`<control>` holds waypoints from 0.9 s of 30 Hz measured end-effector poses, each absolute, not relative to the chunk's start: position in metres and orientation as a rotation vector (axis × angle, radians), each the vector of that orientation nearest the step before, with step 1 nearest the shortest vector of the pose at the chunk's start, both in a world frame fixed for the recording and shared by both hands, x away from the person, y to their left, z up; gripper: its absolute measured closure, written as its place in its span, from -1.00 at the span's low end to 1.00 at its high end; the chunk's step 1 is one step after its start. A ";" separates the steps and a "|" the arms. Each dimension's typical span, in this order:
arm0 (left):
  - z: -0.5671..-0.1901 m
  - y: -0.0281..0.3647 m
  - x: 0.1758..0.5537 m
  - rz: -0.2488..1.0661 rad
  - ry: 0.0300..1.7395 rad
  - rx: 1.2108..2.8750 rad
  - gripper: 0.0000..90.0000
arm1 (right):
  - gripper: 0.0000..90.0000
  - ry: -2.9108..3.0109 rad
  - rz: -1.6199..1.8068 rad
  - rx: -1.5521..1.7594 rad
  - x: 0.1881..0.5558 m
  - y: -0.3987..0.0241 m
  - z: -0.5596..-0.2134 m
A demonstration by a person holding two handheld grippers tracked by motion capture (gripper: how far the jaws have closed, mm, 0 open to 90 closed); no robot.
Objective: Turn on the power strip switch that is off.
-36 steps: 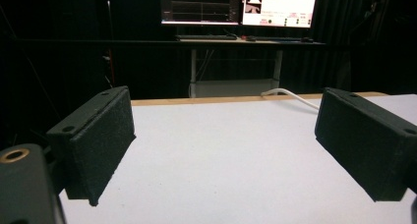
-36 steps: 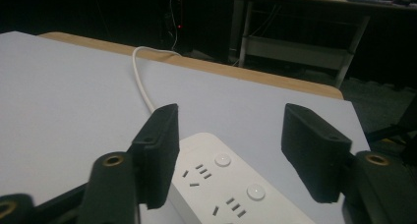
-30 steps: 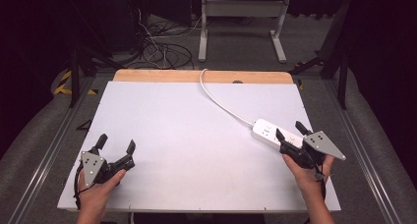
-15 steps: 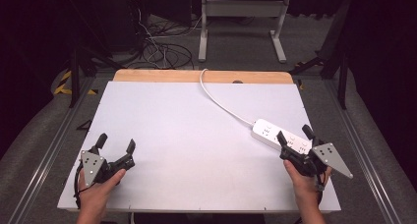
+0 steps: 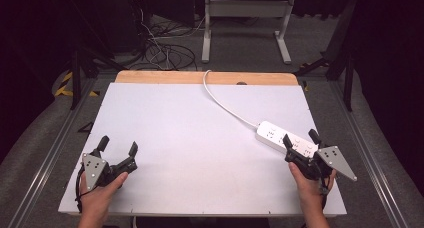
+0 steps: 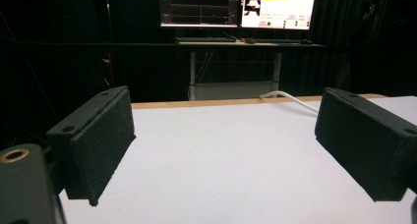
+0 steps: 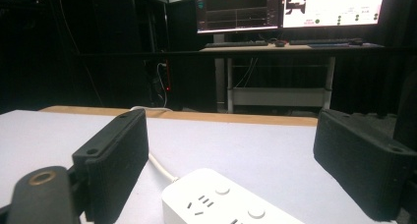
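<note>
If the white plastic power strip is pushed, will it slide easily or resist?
The white plastic power strip probably slides easily: its flat rigid body lies on the smooth white table. Its bendable white cable would likely drag and turn it.

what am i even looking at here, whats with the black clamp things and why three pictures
A person sits at a white table and holds a hand-operated grasping tool in each hand. The high view looks down from above: the left tool is at the near left, the right tool at the near right. The other two pictures come from small cameras riding on each tool, looking out between its two black jaws.

On the table lies a white power strip, and its white cord runs to the far edge. In the right gripper view the power strip sits between the right tool's open jaws, which have just been opening and do not press on it. The left tool is open over bare table. Nothing is held.
</note>
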State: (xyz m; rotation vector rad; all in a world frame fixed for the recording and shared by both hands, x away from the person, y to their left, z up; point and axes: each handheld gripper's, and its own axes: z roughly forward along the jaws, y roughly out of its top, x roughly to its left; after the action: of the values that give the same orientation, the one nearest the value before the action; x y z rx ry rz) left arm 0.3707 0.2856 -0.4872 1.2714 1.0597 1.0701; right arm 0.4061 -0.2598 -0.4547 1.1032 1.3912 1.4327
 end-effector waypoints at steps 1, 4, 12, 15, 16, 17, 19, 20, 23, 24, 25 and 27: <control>-0.487 0.286 0.371 1.071 1.060 1.271 -0.81 | -0.68 1.394 1.430 1.102 0.406 -0.260 -0.455; -0.487 0.286 0.371 1.069 1.060 1.270 -0.81 | -0.67 1.392 1.430 1.100 0.405 -0.259 -0.455; -0.487 0.286 0.371 1.068 1.061 1.269 -0.81 | -0.67 1.393 1.430 1.097 0.405 -0.260 -0.454; -0.487 0.285 0.371 1.069 1.060 1.269 -0.81 | -0.66 1.397 1.426 1.089 0.405 -0.259 -0.454; -0.487 0.285 0.371 1.068 1.060 1.270 -0.81 | -0.65 1.398 1.426 1.088 0.405 -0.259 -0.454; -0.487 0.285 0.371 1.067 1.060 1.269 -0.81 | -0.65 1.400 1.424 1.086 0.405 -0.259 -0.455; -0.487 0.286 0.371 1.069 1.061 1.268 -0.81 | -0.64 1.401 1.415 1.080 0.405 -0.258 -0.455; -0.487 0.286 0.371 1.070 1.061 1.268 -0.81 | -0.64 1.402 1.411 1.074 0.405 -0.257 -0.455; -0.487 0.286 0.370 1.070 1.063 1.264 -0.81 | -0.63 1.400 1.410 1.079 0.404 -0.256 -0.454; -0.487 0.286 0.370 1.069 1.062 1.264 -0.81 | -0.63 1.400 1.408 1.079 0.404 -0.256 -0.454; -0.487 0.286 0.370 1.070 1.062 1.264 -0.81 | -0.63 1.399 1.409 1.079 0.404 -0.257 -0.454; -0.487 0.286 0.370 1.069 1.062 1.264 -0.81 | -0.62 1.399 1.409 1.080 0.404 -0.257 -0.454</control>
State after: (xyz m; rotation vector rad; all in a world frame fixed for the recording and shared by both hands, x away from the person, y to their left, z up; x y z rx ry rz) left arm 0.3696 0.2861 -0.4865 1.2640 1.0616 1.0693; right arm 0.4040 -0.2572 -0.4540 1.0804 1.3993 1.4091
